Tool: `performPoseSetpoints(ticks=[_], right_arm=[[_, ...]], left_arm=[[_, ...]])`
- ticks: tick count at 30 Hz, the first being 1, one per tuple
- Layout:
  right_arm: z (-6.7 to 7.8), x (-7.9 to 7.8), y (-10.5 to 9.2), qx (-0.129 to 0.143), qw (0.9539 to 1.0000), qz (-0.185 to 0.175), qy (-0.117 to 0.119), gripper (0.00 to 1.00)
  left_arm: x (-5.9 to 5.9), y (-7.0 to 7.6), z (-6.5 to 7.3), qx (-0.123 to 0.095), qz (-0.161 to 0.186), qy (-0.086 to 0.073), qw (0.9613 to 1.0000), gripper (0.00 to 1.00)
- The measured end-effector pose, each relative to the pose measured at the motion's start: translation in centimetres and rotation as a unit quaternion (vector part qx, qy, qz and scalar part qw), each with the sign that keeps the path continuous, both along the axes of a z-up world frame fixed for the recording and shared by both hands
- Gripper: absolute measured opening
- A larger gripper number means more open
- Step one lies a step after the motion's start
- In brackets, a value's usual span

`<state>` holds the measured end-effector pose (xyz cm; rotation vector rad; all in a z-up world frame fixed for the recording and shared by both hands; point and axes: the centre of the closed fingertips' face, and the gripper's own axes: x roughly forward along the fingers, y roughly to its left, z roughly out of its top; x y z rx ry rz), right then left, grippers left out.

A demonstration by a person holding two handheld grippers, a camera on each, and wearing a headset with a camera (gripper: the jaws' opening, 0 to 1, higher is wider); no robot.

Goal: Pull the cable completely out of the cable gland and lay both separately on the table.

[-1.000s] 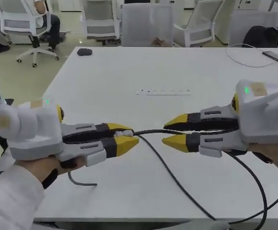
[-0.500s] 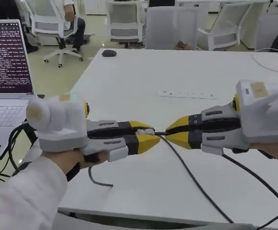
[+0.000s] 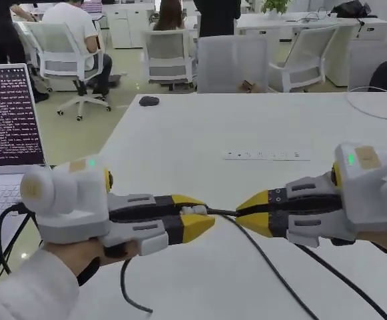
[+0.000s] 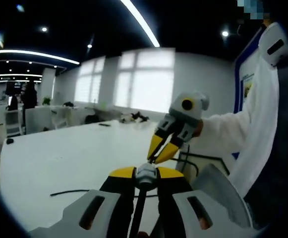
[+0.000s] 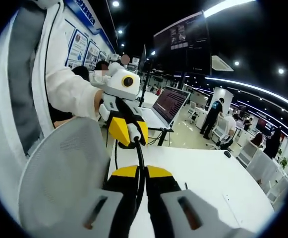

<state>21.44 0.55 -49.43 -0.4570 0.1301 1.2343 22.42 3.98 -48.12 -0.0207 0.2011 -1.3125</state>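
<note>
White table [image 3: 246, 120]; round black cable [image 3: 222, 213], pale gland [image 4: 146, 174].

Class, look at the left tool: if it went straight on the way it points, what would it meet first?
Probably the right tool, whose yellow tips face it along the cable leaving the cable gland that the left tool holds.

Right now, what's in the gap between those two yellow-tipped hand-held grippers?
A short stretch of black cable, seen in the head view. It runs from the white cable gland clamped in the left hand-held gripper to the right hand-held gripper.
</note>
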Motion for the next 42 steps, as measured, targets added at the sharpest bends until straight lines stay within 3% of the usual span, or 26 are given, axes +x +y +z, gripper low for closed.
performPoseSetpoints(ticks=[2,7,11,19,26,34,39,42], right_arm=[[-0.5,0.6,-0.3,-0.004,1.0000,-0.007,0.003,0.04],[-1.2,1.2,-0.8,-0.016,0.9997,-0.018,0.007,0.04],[-2.8,2.1,-1.6,-0.032,0.9988,-0.031,0.021,0.03],[-3.6,2.7,-2.4,-0.038,0.9977,-0.047,0.030,0.03],[-3.5,2.8,-3.1,-0.029,0.9964,-0.070,0.039,0.04],[-3.5,2.8,-3.8,-0.032,0.9944,-0.086,0.053,0.04],[-2.1,3.2,-3.8,-0.020,0.9955,-0.083,0.042,0.07],[-0.7,3.6,-3.2,0.000,0.9964,-0.079,0.031,0.07]], left_arm=[[0.3,0.5,-0.3,0.010,0.004,-0.006,0.9999,0.17],[0.8,1.4,-0.5,0.010,0.005,-0.001,0.9999,0.17],[1.2,2.2,-1.0,0.029,0.011,-0.009,0.9995,0.17],[2.7,3.6,-1.0,0.019,0.029,0.001,0.9994,0.17],[3.1,3.0,-0.7,0.004,0.032,0.006,0.9995,0.17],[3.6,1.9,-1.1,0.002,0.035,0.010,0.9993,0.17],[4.0,1.1,-0.9,0.004,0.038,0.005,0.9993,0.17],[3.9,0.4,-1.4,0.028,0.030,-0.012,0.9991,0.17]])
